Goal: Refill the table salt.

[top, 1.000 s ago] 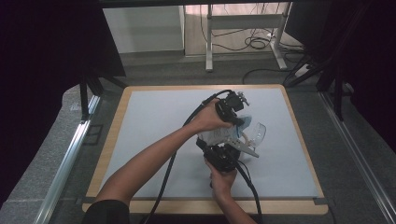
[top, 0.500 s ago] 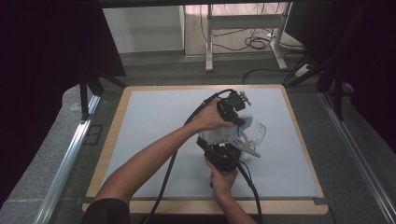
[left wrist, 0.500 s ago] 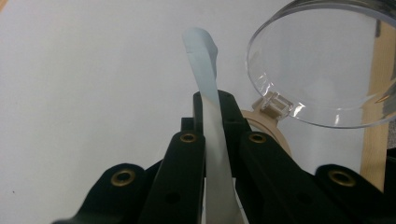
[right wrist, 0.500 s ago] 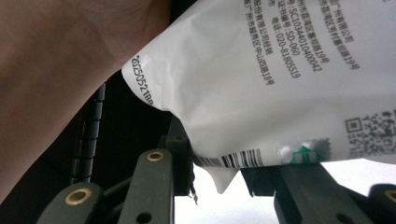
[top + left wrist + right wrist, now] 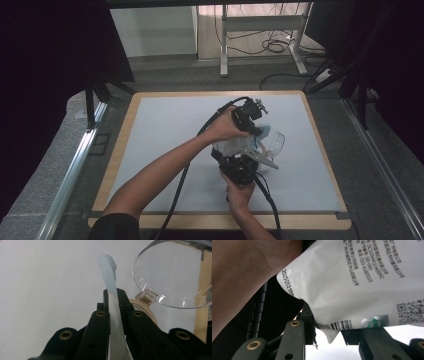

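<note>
Two hand-held grippers work a white printed plastic pouch [image 5: 227, 146] above the middle of the pale grey table [image 5: 170, 125].

The left gripper [image 5: 256, 129], on the far side, has its fingers clamped together on a thin pale blue strip [image 5: 111, 297] that stands up between them. The right gripper [image 5: 236, 159], nearer the person, has its fingers closed on the pouch's lower edge, by the barcode [image 5: 337, 325]. A clear round plastic lid [image 5: 276, 141] lies on the table just right of the pouch, touching a tan ring-shaped piece [image 5: 146, 308].
</note>
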A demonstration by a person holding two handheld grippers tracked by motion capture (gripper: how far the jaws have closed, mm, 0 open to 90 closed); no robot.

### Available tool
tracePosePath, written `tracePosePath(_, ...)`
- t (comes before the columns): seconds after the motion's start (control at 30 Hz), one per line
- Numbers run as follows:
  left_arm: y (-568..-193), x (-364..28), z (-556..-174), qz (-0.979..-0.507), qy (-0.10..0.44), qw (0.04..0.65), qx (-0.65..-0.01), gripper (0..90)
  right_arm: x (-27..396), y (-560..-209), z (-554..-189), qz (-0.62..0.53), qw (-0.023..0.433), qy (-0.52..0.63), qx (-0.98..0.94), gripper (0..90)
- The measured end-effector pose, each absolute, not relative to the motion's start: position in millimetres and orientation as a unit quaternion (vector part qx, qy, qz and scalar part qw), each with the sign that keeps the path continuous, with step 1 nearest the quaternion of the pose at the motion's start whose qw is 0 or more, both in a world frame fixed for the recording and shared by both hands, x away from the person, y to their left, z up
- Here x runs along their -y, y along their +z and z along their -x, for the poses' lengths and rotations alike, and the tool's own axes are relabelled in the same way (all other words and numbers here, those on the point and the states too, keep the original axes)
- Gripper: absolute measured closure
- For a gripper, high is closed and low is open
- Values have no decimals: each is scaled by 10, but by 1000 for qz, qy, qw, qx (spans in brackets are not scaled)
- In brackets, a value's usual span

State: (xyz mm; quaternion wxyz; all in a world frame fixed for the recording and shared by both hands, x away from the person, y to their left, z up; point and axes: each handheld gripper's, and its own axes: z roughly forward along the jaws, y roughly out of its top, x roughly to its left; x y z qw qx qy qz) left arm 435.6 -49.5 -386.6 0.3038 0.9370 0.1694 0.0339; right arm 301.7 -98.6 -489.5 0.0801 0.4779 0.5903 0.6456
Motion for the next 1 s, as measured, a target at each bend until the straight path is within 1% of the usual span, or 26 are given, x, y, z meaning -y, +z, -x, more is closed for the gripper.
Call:
tracePosePath(0.47, -3866, 358, -4303, -928, 30, 325, -180, 895, 975, -4999, -2982, -466, 90, 631, -613, 670)
tracePosePath(0.6, -3869, 317, -4288, -927, 30, 327, -179, 895, 969, -5038, -2970, -461, 103, 624, -623, 666)
tracePosePath(1.0, -3904, 200, -4254, -920, 23, 343, -189, 893, 968, -5149, -2923, -459, 116, 606, -640, 652)
